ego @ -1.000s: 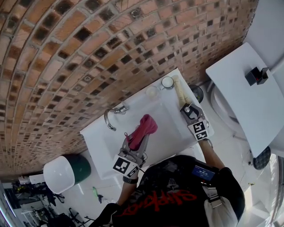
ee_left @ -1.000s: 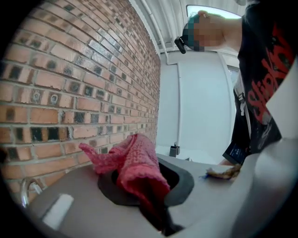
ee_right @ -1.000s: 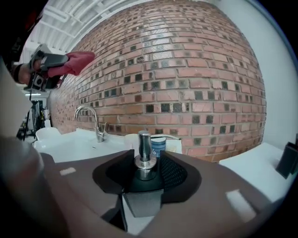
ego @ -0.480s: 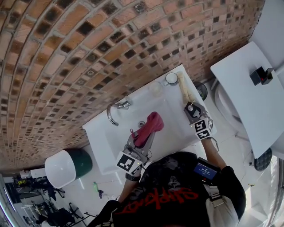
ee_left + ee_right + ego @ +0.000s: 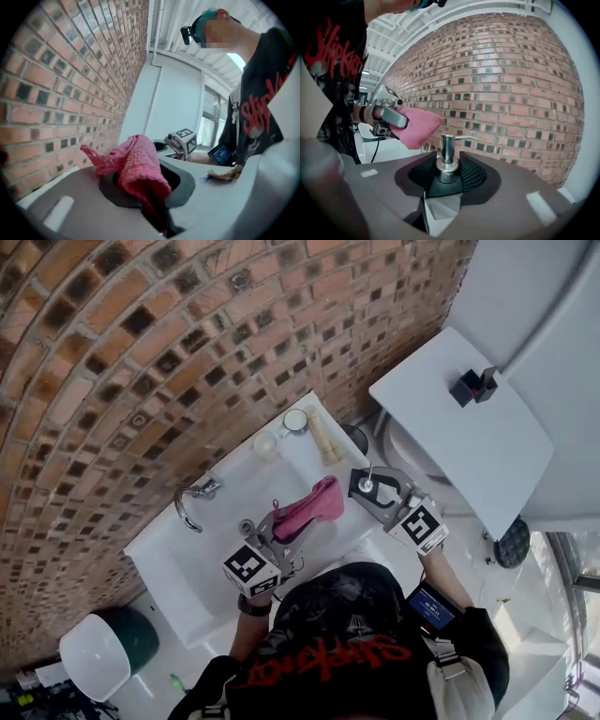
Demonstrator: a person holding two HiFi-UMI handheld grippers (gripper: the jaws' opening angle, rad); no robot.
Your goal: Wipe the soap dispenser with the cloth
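My right gripper [image 5: 367, 487] [image 5: 447, 174] is shut on the soap dispenser [image 5: 365, 486], a dark bottle with a chrome pump [image 5: 446, 154], and holds it upright above the sink's right end. The pink cloth [image 5: 310, 506] [image 5: 136, 169] hangs bunched from my left gripper [image 5: 282, 522] [image 5: 151, 190], which is shut on it over the basin. In the right gripper view the cloth [image 5: 418, 126] sits just left of the pump, close to it but apart. The bottle's lower part is hidden by the jaws.
The white sink [image 5: 178, 563] stands against a brick wall [image 5: 122, 352], with a chrome faucet [image 5: 192, 497] at its back. A cup [image 5: 295, 420], a glass [image 5: 267, 444] and a beige piece [image 5: 324, 439] stand at the back right corner. A white toilet tank [image 5: 450, 442] is on the right.
The right gripper has lifted the dispenser off the sink's right rim and brought it left toward the cloth. The left gripper has carried the cloth right, toward the dispenser.
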